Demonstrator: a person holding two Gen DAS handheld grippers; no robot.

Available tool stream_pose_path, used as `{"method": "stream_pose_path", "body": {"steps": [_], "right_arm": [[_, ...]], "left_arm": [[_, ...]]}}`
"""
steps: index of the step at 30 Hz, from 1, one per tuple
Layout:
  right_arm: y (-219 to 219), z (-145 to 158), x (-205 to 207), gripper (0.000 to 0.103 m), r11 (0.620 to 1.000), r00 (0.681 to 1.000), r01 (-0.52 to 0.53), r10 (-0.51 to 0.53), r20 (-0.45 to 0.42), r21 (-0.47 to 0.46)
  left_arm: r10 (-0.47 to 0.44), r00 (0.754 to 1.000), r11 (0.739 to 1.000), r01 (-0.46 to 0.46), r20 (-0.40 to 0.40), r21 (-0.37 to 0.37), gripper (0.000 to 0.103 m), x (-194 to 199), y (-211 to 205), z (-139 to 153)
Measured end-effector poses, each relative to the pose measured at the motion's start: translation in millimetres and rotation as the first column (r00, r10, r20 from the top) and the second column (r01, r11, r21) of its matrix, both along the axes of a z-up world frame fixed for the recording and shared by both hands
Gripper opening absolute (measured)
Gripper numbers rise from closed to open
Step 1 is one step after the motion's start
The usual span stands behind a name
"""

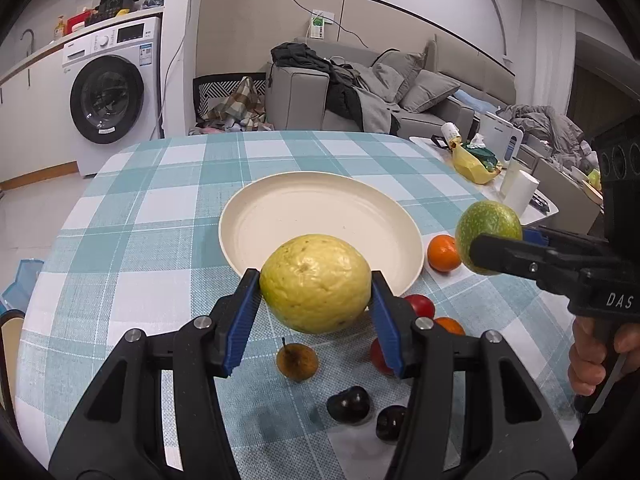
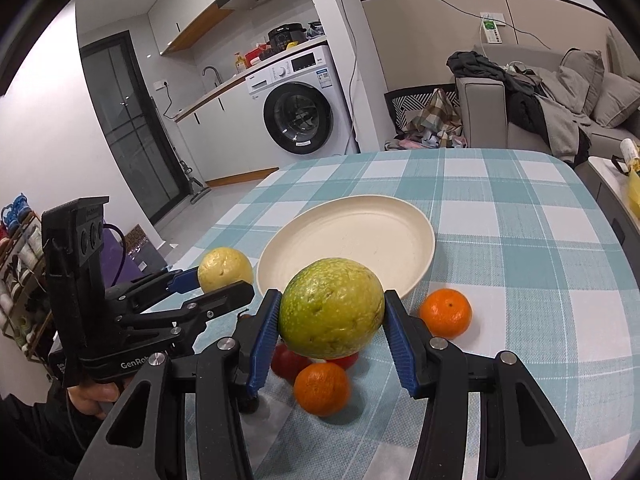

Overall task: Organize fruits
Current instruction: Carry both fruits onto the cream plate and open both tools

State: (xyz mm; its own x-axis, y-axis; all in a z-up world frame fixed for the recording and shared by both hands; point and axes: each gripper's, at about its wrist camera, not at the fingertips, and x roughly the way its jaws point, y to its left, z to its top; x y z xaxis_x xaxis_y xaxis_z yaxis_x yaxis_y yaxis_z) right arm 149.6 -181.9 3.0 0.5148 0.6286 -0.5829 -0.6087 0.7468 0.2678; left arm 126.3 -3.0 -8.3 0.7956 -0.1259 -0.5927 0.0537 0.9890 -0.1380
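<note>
Two fruits hung in mid-air over a checked tablecloth [image 1: 132,216] as a person worked to gather scattered produce. The left gripper [image 1: 316,312], at the bottom centre of its own view, was clamped on a pale yellow, dimpled round fruit [image 1: 316,284], its blue pads [image 1: 244,316] pressed to either side. The right gripper [image 2: 332,332] likewise pinched a speckled green fruit [image 2: 331,309], held off the cloth at lower centre of its view. Both loads sat just short of the near rim of an empty cream plate [image 1: 304,200] in mid-frame, likely their destination, which would explain the forward, slightly downward aim. Left on the cloth were two mandarins [image 2: 445,313], red fruits [image 2: 288,362] partly hidden beneath the green one, a small brown fruit with a stem [image 1: 297,361], and two dark, glossy fruits [image 1: 349,404] near the lower edge. A hand [image 1: 592,360] gripped the right tool's handle at right of frame.
</note>
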Motion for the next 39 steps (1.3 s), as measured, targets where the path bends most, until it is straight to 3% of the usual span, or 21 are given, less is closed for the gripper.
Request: {"method": "stream_pose_path", "body": {"steps": [26,39], "right_arm": [[36,-36,56,0.052,0.996,0.994,0.033,-0.041,-0.100,-0.082],[42,-41,58,0.052,0.996,0.995,0.024,-0.033,-0.091,-0.091]], "left_arm": [[0.028,0.998,1.000,-0.027,-0.053,0.016,0.051,47,8,-22],[0.036,0.996,0.999,-0.035,-0.084,0.013,0.051,55,12,-30]]}}
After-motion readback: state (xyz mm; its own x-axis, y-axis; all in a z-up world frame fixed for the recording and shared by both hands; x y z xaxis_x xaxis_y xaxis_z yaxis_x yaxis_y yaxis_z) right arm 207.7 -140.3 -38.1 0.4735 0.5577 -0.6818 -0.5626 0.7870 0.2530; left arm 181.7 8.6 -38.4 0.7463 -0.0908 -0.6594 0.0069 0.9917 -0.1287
